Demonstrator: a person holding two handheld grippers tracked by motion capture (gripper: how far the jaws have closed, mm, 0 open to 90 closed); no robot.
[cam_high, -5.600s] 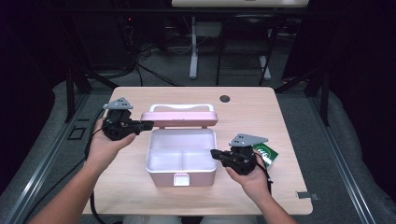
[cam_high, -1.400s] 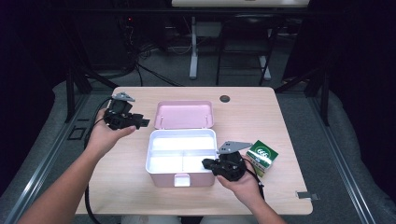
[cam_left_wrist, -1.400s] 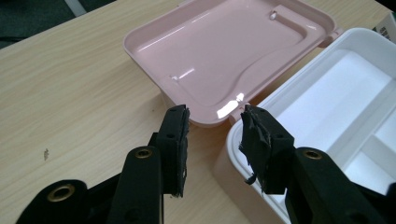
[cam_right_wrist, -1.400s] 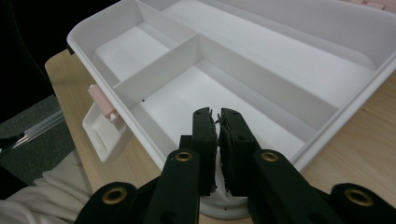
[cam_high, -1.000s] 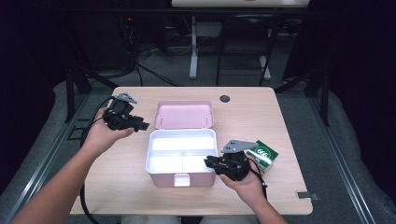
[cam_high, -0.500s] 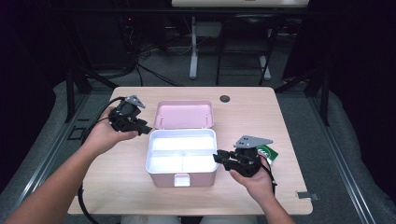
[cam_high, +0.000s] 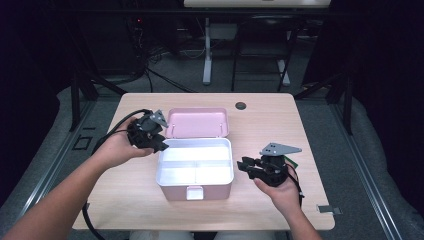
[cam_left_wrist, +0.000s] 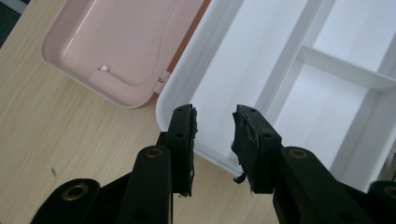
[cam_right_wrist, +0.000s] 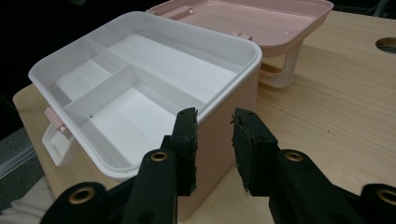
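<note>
Mostly we see green packet (cam_high: 289, 161) hidden behind right gripper (cam_high: 243, 165); both grippers' jaws apart, empty, left gripper (cam_left_wrist: 214, 130) closing over box (cam_high: 195, 162) rim at table centre, right opening; high view misses 3 compartments

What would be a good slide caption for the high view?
Two hand-held grippers, left gripper and right gripper, flank an open pink box.

Table brightly lit from above — dark surroundings, soft high view, white tray glare.

open pink box (cam_right_wrist: 154, 88), jaws apart (nothing between)
</note>
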